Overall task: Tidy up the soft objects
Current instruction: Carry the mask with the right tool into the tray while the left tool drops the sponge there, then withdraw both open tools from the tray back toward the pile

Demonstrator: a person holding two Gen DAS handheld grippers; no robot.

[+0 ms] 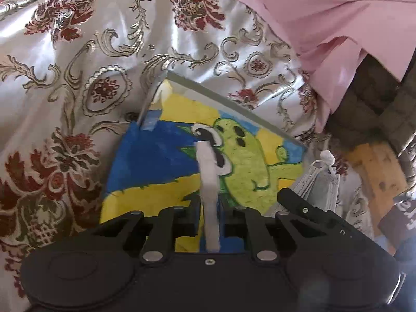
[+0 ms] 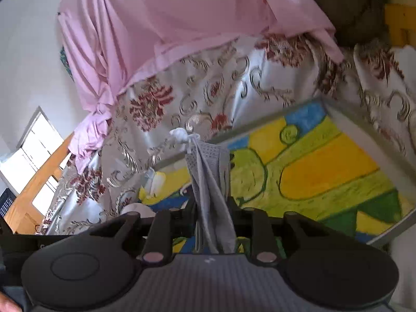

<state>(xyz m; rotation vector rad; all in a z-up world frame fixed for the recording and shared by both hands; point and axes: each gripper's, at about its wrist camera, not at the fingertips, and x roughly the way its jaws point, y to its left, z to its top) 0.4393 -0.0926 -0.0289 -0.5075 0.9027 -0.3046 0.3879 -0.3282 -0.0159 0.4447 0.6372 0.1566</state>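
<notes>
Floral satin bedspread (image 1: 78, 59) under our painted box (image 1: 166, 161).
We pinch a white fabric strip (image 1: 209, 179) in the left hand-held gripper (image 1: 210, 213); the right hand-held gripper (image 2: 213, 215) clamps grey face masks (image 2: 210, 182), held above the box, likely for dropping in.

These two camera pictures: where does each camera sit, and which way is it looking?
Left wrist: on the left tongs, looking along them at a painted box on floral cloth; they pinch a white strip.
Right wrist: on the right tongs, shut on a grey face mask; a fingertip shows bottom left.
Shared: box, floral cloth, pink sheet, and the mask.
</notes>
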